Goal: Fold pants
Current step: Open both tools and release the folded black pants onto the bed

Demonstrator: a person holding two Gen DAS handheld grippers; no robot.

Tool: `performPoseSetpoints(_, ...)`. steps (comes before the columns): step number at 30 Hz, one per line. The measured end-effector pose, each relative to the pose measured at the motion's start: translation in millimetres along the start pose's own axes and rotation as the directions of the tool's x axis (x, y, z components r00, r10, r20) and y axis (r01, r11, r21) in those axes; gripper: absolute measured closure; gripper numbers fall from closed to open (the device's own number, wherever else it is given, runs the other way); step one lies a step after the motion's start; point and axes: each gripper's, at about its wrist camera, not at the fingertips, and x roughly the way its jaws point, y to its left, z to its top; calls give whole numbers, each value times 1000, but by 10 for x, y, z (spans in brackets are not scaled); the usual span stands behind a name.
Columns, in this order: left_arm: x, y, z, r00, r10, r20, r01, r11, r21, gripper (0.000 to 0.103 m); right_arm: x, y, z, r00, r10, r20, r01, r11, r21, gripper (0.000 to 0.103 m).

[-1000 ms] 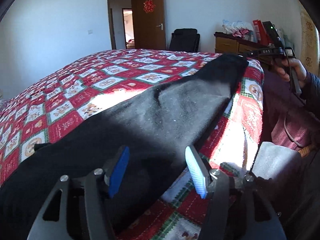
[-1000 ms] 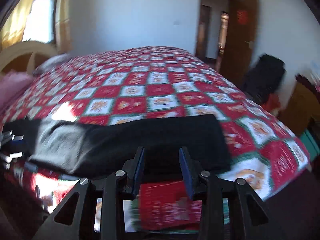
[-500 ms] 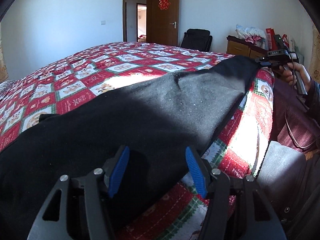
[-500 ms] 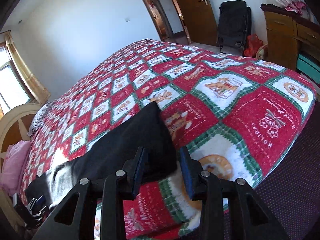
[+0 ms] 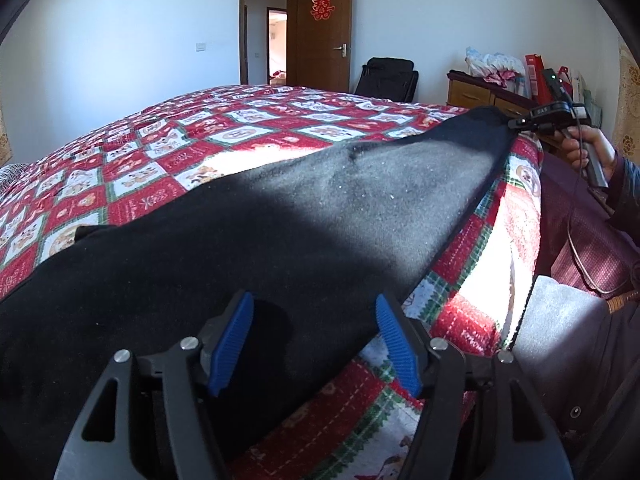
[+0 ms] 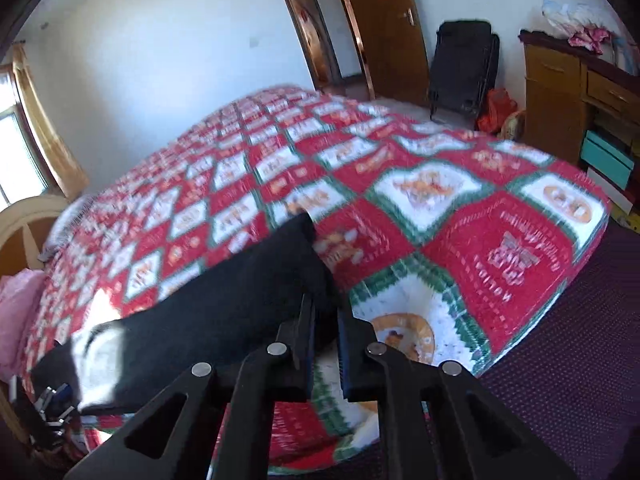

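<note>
Since a second ago the right gripper (image 6: 324, 332) has just been closing onto the black pants (image 5: 280, 240) at their leg hem. Left gripper (image 5: 314, 340) gapes, fingers astride the near edge; the pants' long axis runs between both along the bed (image 5: 240, 132).

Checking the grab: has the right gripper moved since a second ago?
Yes. The right gripper closed in on the pants hem, jaws just closing on it.

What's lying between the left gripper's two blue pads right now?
The black pants, seen in the left wrist view: the left gripper stands open over them, pads not pressing.
</note>
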Motion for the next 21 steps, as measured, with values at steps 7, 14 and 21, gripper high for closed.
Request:
performPoseSetpoints(7, -269, 93, 3, 998, 59, 9, -59, 998, -11, 34, -377, 217, 5, 977, -145, 155, 158, 985, -73, 54)
performPoseSetpoints(14, -506, 494, -95, 977, 210, 21, -208, 974, -91, 20, -386, 1276, -47, 983, 142, 117, -105, 954, -280, 54)
performPoseSetpoints(21, -456, 657, -378, 977, 208, -41, -212, 966, -150, 20, 386, 2870, -746, 880, 403, -250, -474, 754, -454, 54)
